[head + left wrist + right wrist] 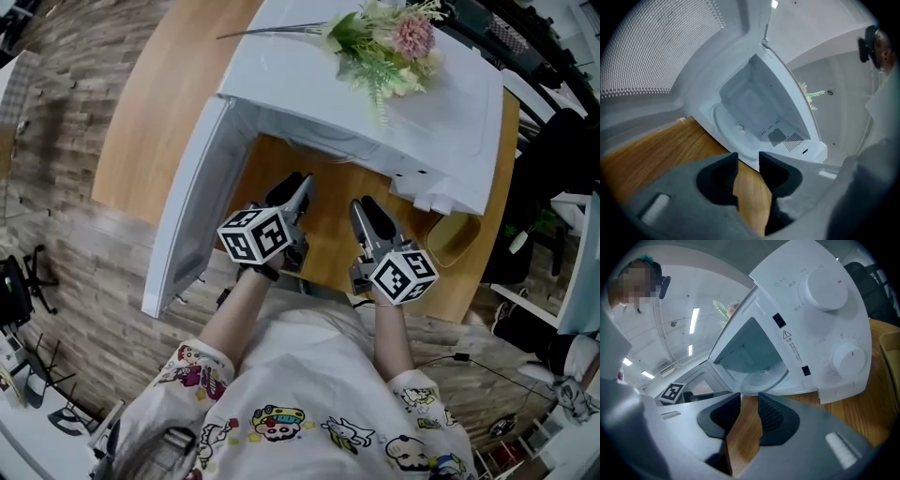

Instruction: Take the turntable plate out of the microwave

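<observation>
The white microwave stands on the wooden table with its door swung open to the left. The clear turntable plate lies flat on the cavity floor; the right gripper view also shows the plate. In the head view the microwave's top hides it. My left gripper and right gripper hover side by side over the table, just in front of the opening. The left gripper is open with only bare wood between its jaws. The right gripper is open and empty too.
A bunch of artificial flowers lies on the microwave's top. The control panel with two knobs sits right of the cavity. A tan container stands on the table under the microwave's right front corner. The table edge runs near my body.
</observation>
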Available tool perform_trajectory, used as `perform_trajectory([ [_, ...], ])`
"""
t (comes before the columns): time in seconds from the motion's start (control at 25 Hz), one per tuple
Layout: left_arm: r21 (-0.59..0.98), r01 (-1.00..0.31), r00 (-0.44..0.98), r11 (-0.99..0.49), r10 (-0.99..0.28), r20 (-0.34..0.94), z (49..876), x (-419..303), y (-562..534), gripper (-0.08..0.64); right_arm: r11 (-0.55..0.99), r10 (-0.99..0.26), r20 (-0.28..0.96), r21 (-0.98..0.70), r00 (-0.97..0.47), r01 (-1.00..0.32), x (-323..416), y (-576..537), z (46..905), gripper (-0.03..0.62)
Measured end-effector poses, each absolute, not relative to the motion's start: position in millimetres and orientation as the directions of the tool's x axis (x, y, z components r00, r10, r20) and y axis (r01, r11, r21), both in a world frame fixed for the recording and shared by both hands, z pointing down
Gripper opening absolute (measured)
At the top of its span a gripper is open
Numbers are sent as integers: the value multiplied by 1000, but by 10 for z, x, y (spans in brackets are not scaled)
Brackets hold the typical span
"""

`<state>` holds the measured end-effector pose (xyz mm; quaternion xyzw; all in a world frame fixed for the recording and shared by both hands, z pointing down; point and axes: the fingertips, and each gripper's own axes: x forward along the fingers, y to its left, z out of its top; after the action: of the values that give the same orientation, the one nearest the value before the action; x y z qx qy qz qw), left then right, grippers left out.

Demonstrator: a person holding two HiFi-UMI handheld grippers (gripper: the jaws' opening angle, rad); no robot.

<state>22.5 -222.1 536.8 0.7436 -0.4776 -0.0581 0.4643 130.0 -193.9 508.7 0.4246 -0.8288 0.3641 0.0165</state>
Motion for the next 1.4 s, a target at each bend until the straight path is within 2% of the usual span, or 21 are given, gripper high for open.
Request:
perform_trajectory([
  [0.4, 812, -583, 501, -17, -795, 343, 5640, 245, -2470, 135, 338, -697, 358, -600, -621, -725, 1304, -1900, 5256, 114],
  [0.96, 881, -472, 495, 32, -817, 295, 5792, 291, -2739, 143, 296, -702, 363, -634, -613, -715, 1311, -1958, 5362, 114],
  [1.0, 883, -467, 488, 39, -822, 295, 5800, 288, -2761, 138, 292, -703, 363, -636, -611, -714, 1319, -1960, 5369, 114],
  [1.08, 886, -460, 467, 55, -834, 294, 5810, 271, -2785, 80, 287, -704, 367, -637, -608, -716, 1336, -1955, 5384, 114],
  [1.4, 899, -432, 451, 68, -847, 281, 5821, 272, -2767, 61, 270, -708, 374, -640, -599, -719, 1383, -1914, 5412, 112],
])
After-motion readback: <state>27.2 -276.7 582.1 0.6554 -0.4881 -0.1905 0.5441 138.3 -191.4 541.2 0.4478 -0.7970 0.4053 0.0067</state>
